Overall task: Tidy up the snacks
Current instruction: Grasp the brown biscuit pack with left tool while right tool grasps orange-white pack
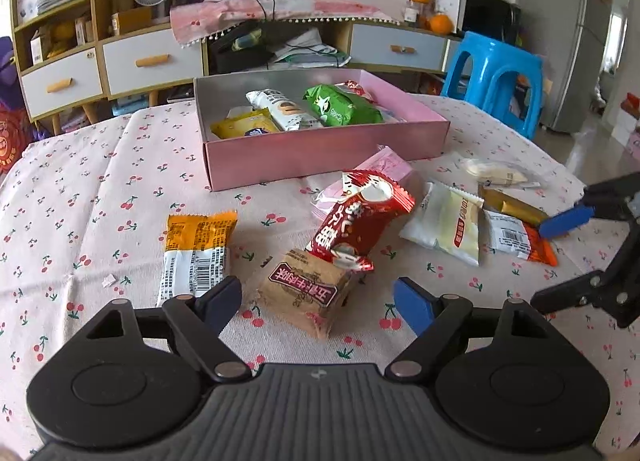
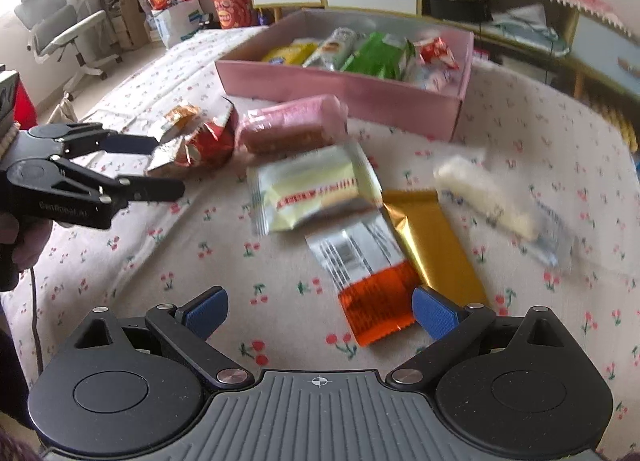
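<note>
Several wrapped snacks lie loose on the cherry-print cloth surface, in front of the shallow pink cardboard box that already has a few packets in it. The left gripper has its fingers released and set to either side of a tan paper-look snack packet, not yet pressing it; a glossy red foil packet leans on that packet's far end. The right gripper is likewise released, over an orange-and-silver foil sachet beside a gold foil bar. These packs look light, crinkly and slippery, their contents probably crushable, so gripping gently across the padded middle seems safer than gripping the thin sealed ends.
</note>
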`<control>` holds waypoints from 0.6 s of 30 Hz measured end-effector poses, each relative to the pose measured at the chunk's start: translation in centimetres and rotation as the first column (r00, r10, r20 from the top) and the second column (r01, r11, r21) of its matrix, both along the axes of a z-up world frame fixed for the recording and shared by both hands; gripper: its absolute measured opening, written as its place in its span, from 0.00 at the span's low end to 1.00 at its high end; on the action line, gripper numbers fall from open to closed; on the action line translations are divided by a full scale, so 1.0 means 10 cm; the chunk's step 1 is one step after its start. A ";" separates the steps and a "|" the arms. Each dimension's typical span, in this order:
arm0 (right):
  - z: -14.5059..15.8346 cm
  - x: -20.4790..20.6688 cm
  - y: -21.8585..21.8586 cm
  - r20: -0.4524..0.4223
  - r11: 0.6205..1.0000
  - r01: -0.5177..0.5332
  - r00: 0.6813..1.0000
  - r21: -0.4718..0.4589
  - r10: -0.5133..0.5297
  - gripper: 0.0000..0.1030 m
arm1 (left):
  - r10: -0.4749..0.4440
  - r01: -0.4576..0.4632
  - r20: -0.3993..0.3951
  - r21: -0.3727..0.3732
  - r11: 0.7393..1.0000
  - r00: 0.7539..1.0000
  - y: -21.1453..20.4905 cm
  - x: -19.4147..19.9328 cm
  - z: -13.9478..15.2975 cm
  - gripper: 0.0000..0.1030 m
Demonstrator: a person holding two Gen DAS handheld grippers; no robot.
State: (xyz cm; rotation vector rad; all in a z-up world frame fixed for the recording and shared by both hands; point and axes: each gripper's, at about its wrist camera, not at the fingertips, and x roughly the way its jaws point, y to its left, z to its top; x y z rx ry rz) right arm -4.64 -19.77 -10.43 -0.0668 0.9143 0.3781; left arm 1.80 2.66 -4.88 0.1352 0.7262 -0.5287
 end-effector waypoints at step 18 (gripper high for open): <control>-0.04 0.10 0.08 0.037 0.999 -0.018 0.999 -0.028 0.019 0.97 | -0.012 0.012 -0.003 0.052 0.999 1.000 0.02 0.08 0.02 0.61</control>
